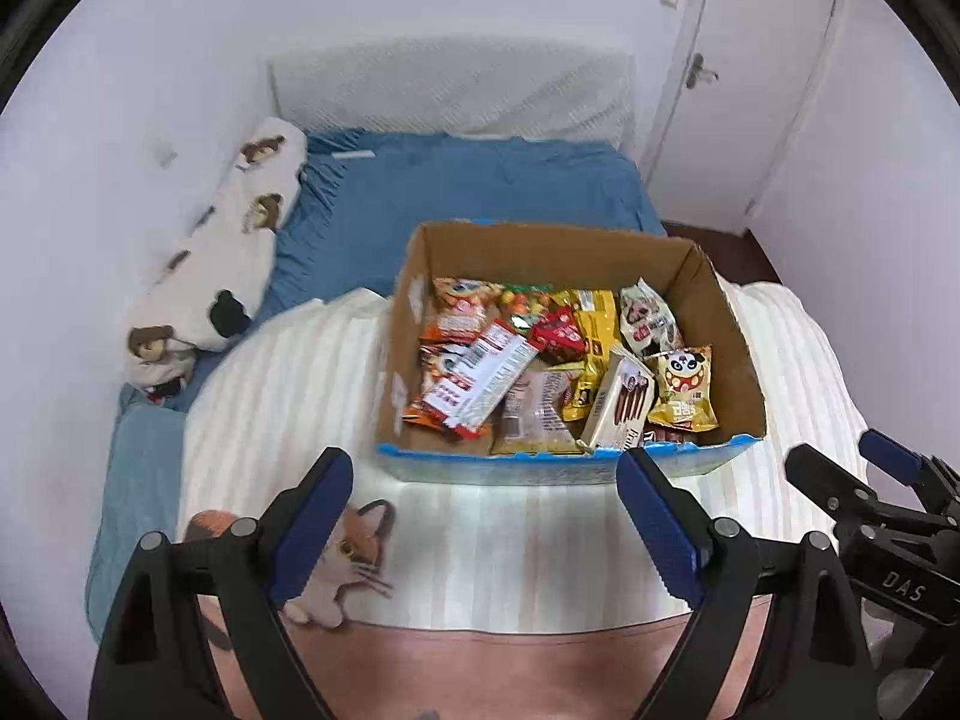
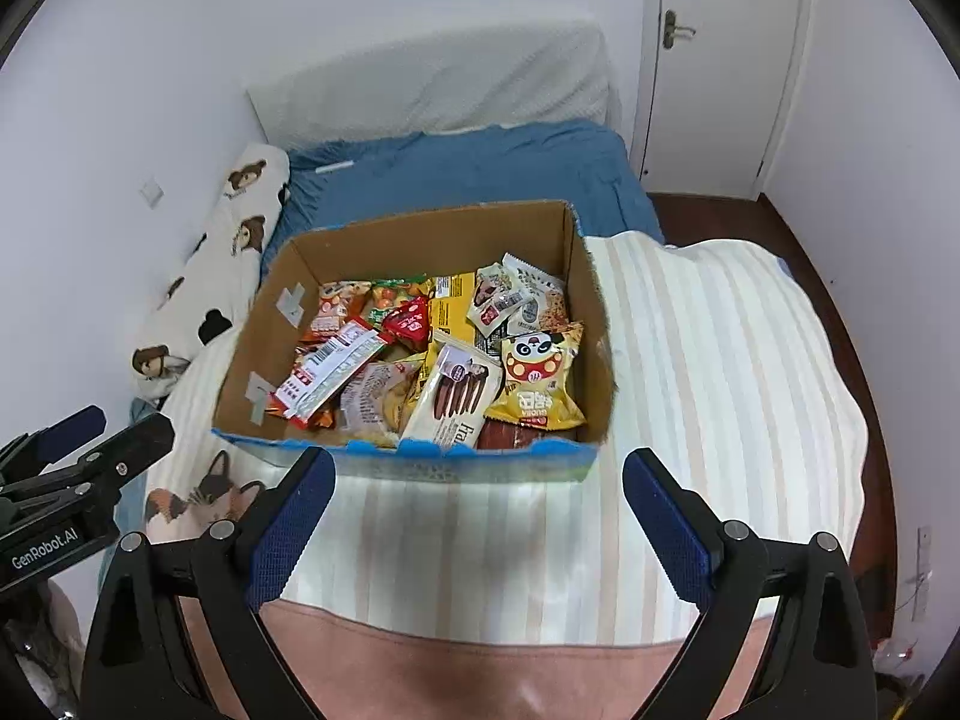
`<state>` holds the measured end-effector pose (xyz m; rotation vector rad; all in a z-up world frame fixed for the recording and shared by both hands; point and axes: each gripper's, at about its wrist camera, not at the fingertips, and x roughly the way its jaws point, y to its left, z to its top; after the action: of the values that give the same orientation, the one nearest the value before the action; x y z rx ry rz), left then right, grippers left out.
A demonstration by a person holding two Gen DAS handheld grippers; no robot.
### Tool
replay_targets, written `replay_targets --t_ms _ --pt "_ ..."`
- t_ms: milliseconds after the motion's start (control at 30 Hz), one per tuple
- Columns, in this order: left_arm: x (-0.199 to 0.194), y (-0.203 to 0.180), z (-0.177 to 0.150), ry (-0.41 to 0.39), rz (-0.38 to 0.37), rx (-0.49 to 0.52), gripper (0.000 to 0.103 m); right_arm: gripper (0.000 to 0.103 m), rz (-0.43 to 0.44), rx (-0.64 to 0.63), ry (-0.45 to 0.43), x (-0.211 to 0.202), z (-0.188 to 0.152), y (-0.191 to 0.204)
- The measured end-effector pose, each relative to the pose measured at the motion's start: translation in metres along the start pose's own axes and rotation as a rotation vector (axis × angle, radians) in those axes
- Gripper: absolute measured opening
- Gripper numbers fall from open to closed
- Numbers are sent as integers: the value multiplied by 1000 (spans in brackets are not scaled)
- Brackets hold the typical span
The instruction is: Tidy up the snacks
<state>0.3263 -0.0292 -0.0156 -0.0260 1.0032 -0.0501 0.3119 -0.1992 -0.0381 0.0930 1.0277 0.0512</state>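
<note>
An open cardboard box [image 1: 420, 258] [image 2: 264, 330] sits on a striped blanket on the bed, filled with several snack packets. Among them are a yellow panda bag [image 1: 684, 387] [image 2: 540, 375], a white chocolate-stick box [image 1: 621, 405] [image 2: 456, 396], a red-and-white wrapper [image 1: 480, 378] [image 2: 336, 369] and a small red packet [image 1: 558, 333] [image 2: 411, 318]. My left gripper [image 1: 486, 468] hangs open above the blanket, just short of the box's near wall, nothing between its fingers. My right gripper [image 2: 480, 471] is open too, in front of the same wall, empty. Each gripper shows at the edge of the other's view.
The cream striped blanket [image 2: 720, 390] with a cat print [image 1: 354, 552] covers the near bed; a blue sheet [image 1: 480, 180] lies beyond. A long bear-print pillow [image 1: 228, 252] runs along the left wall. A white door [image 2: 720, 60] and dark floor [image 2: 810, 252] are on the right.
</note>
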Motion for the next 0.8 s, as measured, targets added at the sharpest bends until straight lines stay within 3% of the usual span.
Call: replay_targets --t_ms 267,800 --pt "-64 0 -34 -106 32 5 90 99 23 10 -86 -69 -40 2" --pt "-138 -2 -84 -202 50 -12 90 99 -3 -37 -248 -185 -94 10"
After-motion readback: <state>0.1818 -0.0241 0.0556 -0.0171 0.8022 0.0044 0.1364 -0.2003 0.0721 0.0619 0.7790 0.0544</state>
